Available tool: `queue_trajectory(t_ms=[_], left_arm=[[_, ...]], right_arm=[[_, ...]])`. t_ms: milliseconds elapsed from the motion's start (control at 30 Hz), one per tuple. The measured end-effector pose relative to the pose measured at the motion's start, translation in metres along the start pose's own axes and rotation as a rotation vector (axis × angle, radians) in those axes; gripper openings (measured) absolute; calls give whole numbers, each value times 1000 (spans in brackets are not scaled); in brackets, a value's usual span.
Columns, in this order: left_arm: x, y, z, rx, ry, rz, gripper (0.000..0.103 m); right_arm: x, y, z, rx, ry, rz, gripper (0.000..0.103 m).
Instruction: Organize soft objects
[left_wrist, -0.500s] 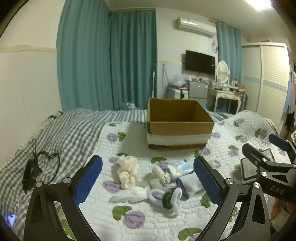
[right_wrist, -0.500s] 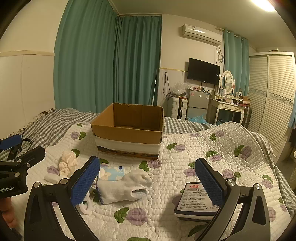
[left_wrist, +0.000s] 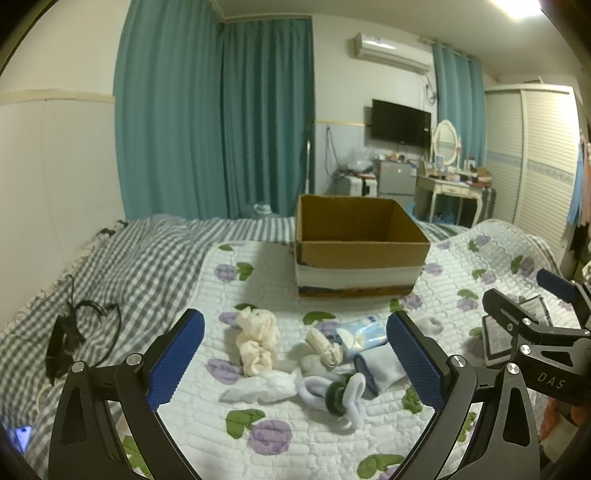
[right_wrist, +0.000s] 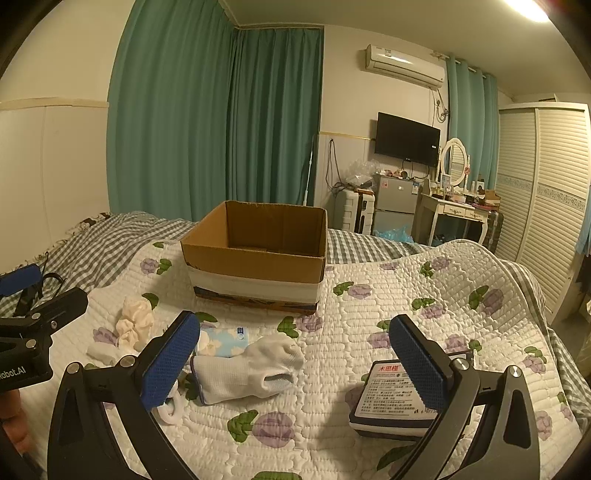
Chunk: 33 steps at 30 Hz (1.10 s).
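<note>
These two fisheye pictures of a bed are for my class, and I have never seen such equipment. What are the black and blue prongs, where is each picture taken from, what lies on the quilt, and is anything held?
The prongs are two hand-held grippers; a person carries one in each hand, and each has a camera looking along its fingers. One picture looks past the left gripper, the other past the right gripper. Both are open and hold nothing. On the flowered quilt lie soft things: a cream cloth bundle, a white glove, white rolled socks and a light blue packet. A labelled box lies to the right. Behind stands an open cardboard box, which looks empty as far as can be seen.
</note>
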<state>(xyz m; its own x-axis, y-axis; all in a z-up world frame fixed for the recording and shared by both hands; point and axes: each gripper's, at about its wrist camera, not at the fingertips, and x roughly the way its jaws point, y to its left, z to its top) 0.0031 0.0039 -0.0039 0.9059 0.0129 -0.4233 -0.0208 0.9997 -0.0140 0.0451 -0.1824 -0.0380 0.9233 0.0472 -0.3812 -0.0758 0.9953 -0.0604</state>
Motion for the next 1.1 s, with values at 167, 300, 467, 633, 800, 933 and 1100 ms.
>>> queue_trajectory(t_ms=[167,300,467,633,800,933,1100], left_arm=[[0,-1,0,2,-3,2,101],[0,-1,0,2,1,0,101],[0,-2,-2,5,4,2,101],[1,-2,-3,7,4,2,101],[0,-2,-3,6,4,2,101],[0,-2,-3,5,1,3,101],[0,-2,-3,6,2,4,101]], right_arm=[[0,-1,0,-1,1,1,103],[1,0,0,0,2,0,103],[2,0,-2,-4,4,0,103],[2,0,-2,-4,5,0,103],[1,1,-2,-5,5,-1,103],[1,1,-2,-5,6,-1,103],[1,1,-2,-6,6,-1,103]])
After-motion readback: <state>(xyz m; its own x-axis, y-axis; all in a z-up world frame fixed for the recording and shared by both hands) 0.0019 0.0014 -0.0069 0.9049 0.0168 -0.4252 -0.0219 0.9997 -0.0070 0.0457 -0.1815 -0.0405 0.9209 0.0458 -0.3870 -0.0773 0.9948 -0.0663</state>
